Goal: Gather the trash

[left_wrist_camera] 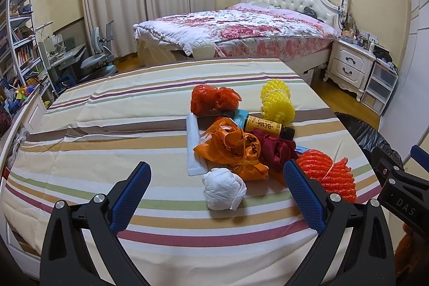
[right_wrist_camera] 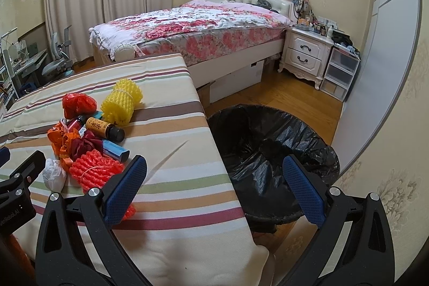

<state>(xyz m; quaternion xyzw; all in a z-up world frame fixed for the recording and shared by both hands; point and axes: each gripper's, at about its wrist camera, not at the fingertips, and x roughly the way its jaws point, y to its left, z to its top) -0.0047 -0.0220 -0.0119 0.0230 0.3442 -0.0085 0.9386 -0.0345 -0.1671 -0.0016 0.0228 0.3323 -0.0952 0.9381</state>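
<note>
A pile of trash lies on the striped tablecloth: a white paper wad, an orange bag, a dark red wad, a red foam net, a yellow foam net, a red bag and a brown bottle. My left gripper is open, and the white wad lies between its fingers on the cloth. My right gripper is open and empty, over the table's right edge beside the bin lined with a black bag. The red foam net sits just left of its left finger.
A white flat strip lies under the pile's left side. A blue box lies by the bottle. Behind stand a bed with a floral cover, a white nightstand, plastic drawers and a desk with a chair.
</note>
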